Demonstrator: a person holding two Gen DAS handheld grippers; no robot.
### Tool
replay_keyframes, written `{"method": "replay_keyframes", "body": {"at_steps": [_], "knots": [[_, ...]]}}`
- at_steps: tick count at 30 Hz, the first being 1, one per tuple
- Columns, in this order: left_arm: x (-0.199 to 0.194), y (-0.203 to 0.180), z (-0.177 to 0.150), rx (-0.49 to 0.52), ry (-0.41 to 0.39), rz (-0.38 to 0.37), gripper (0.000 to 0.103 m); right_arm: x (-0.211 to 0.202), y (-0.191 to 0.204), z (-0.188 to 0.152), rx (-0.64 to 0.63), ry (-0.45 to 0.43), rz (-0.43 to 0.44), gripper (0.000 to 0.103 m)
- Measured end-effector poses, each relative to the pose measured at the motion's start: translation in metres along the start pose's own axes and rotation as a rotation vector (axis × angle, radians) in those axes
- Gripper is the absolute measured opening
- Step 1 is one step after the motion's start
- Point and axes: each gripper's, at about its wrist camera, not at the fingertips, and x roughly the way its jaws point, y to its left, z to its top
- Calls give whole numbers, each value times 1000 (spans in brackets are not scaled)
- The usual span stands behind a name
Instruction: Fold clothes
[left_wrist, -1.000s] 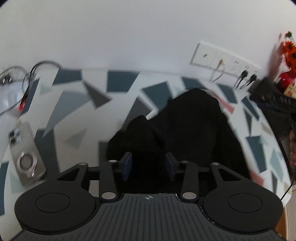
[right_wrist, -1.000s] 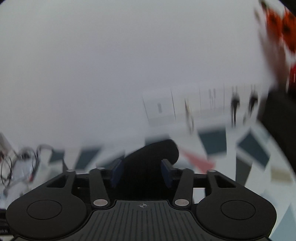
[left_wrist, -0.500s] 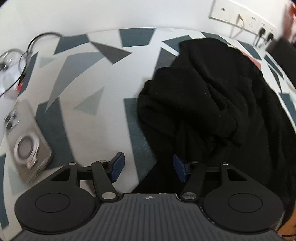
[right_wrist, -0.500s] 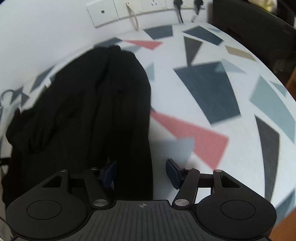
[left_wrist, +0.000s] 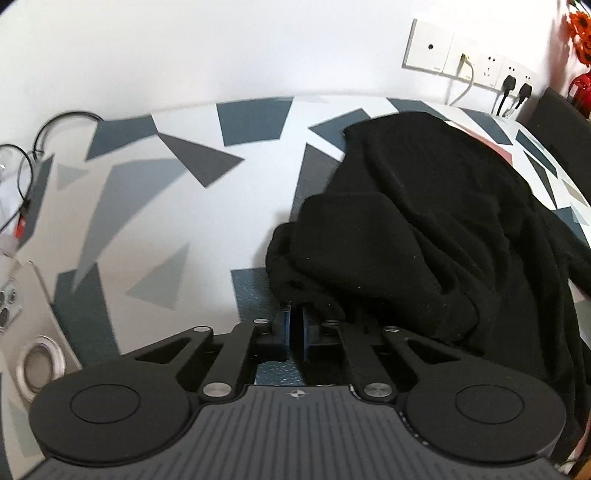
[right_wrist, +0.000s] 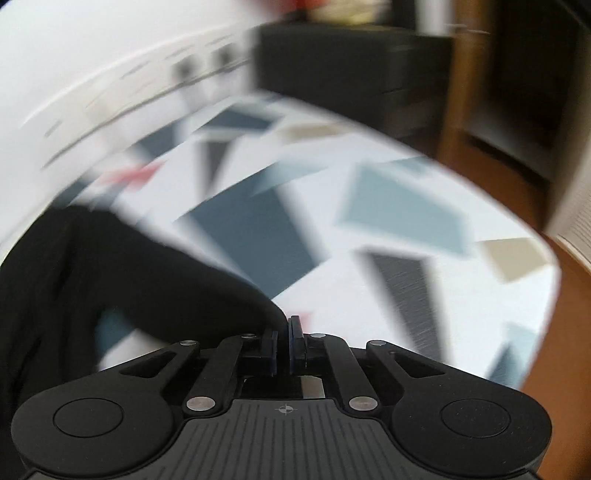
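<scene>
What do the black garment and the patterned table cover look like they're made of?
Black garment: looks like soft matte knit or fleece; it slumps in thick rounded folds, shows no shine and carries pale lint specks. Table cover: probably smooth wipeable vinyl or laminate with printed triangles; it lies flat, and the dark patch by the left tool shows a fine embossed grain.

text: none legible | labels: none | numbers: none

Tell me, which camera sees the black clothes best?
The left wrist view: the black garment lies sharp and nearly whole on the patterned table. The right wrist view shows only a blurred edge of it.
</scene>
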Motion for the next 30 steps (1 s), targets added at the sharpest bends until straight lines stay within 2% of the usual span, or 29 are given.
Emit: {"method": "replay_keyframes", "body": {"at_steps": [1,5,7,8,10,11,12,14,16,20,21,23,24,26,28,30], "knots": [[-3,4,-1,-7,-3,4,6,-3,0,1,2,4,10,7],[-13,30,-4,-74,-21,67,4,-13,2,3,9,21,52,32],[-18,39,-4,-89,-23,50,4,-19,7,1,-7,35,84,34],[-21,41,-4,-89,-22,29,11,-23,14,-4,-34,55,114,35],[-22,38,-4,-77,4,-29,35,-29,27,-16,-80,104,177,34],[-23,33,-4,-62,17,-63,52,-30,32,-20,-94,117,195,35],[-23,25,-5,-37,16,-86,59,-30,34,-22,-101,123,202,35],[-22,10,-9,7,10,-88,59,-31,39,-27,-116,135,218,35],[-11,0,-10,0,28,-67,59,-31,45,-33,-131,146,234,37],[7,3,-7,-131,36,-64,56,-31,55,-43,-160,170,265,38],[8,4,-5,-150,38,-66,51,-31,58,-46,-167,176,273,38],[10,5,-1,-188,42,-72,48,-31,63,-51,-182,187,289,36],[11,6,1,-205,39,-79,35,-31,65,-53,-189,193,297,33],[11,11,3,-247,29,-84,14,-31,71,-58,-204,205,312,8],[5,19,4,-293,-15,-46,8,-31,73,-57,-215,193,317,7],[-12,29,5,-336,-90,34,8,-37,73,-53,-245,148,306,6]]}}
